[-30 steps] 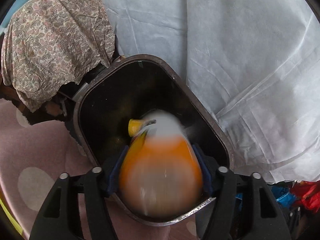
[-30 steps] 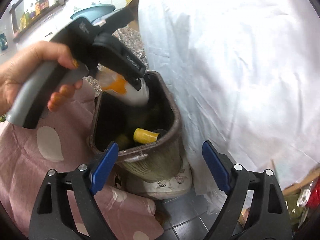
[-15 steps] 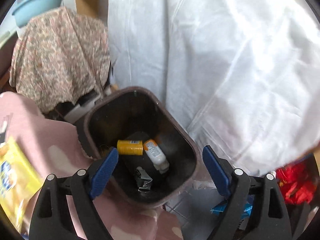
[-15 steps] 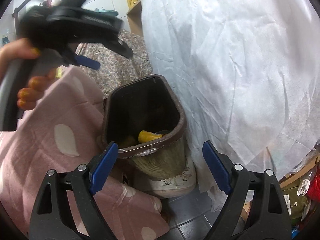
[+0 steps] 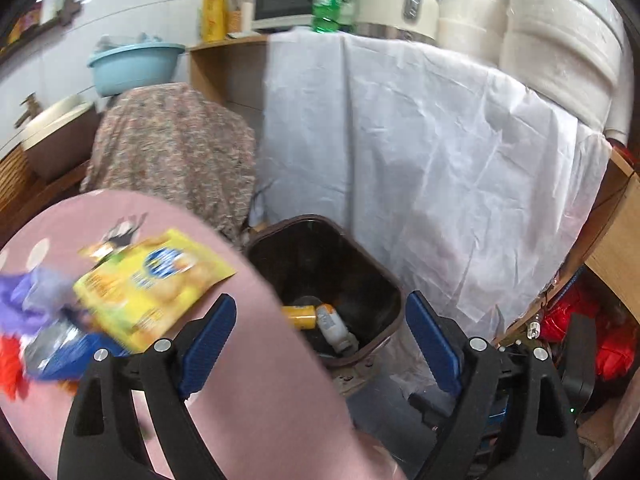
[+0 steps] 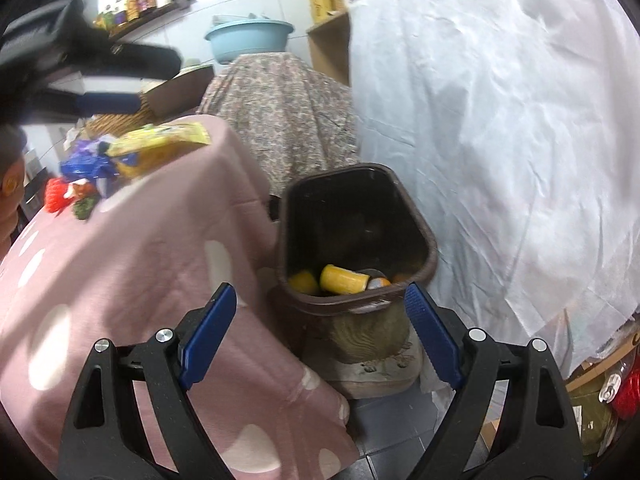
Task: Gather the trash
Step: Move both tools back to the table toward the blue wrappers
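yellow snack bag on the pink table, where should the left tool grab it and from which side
Grip the yellow snack bag at its free corner pointing toward the bin, coming in from the bin side. It lies flat, its far end is crowded by other wrappers, and the left tool is open.

White tiled wall (image 5: pixel 132 4), grey tiled floor (image 6: pixel 396 436), white-draped wooden shelving (image 5: pixel 420 152).

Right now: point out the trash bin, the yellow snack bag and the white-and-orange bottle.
trash bin (image 5: pixel 394 295): left wrist view, right side of its brown rim.
yellow snack bag (image 5: pixel 152 288): left wrist view, middle of the printed face.
white-and-orange bottle (image 5: pixel 334 326): left wrist view, white body, lying inside the bin.
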The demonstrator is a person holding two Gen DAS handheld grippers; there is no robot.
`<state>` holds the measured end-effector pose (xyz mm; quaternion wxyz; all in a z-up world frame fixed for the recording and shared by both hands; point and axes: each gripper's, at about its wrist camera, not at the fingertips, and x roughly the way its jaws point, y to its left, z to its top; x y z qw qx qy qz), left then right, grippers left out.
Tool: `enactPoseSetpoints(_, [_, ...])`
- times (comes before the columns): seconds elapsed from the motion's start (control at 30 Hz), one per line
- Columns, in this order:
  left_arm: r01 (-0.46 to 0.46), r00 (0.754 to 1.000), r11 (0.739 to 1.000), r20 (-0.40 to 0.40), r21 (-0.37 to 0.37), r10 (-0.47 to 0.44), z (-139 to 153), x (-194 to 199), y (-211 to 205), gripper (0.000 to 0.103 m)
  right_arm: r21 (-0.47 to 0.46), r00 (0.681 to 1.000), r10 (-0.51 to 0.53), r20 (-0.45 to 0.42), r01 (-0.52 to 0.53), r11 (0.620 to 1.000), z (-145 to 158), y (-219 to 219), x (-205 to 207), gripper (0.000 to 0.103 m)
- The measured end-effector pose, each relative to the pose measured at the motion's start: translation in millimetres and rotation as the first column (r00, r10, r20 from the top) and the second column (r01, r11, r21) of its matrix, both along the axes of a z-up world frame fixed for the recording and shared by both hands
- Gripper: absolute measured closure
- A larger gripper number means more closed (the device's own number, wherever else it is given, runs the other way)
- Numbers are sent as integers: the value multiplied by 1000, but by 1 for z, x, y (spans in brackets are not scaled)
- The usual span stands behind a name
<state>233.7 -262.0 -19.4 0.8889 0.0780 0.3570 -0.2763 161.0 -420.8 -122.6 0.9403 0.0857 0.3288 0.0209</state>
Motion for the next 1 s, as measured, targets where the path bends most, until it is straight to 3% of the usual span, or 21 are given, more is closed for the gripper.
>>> enactPoseSetpoints(0.17, [-82, 997, 996, -10, -40, 82, -2, -14, 52, 17, -23, 998, 54, 19, -53, 998, 13, 25, -2, 17])
enactPoseSetpoints(0.27, [-176, 984, 982, 0, -66, 177, 1, -19, 91, 17, -32, 996, 78, 30, -77, 996, 21, 39, -3, 17])
enactPoseSetpoints(0.4, [-322, 947, 941, -24, -104, 322, 3, -19, 142, 18, -45, 993, 106, 43, -104, 994, 28, 55, -8, 17])
enactPoseSetpoints(0.53, [-445, 895, 878, -111, -177, 431, 0, -8, 186, 21, -92, 990, 128, 53, -123, 988, 34, 74, -10, 17])
enactPoseSetpoints(0.77, [-525, 845, 818, -259, -234, 468, -16, 19, 220, 42, -120, 981, 177, 74, -167, 979, 47, 93, -17, 17])
enactPoseSetpoints(1.0, [-542, 836, 788, -284, -292, 470, -15, 23, 230, 46, -124, 980, 182, 74, -172, 977, 53, 95, -23, 17])
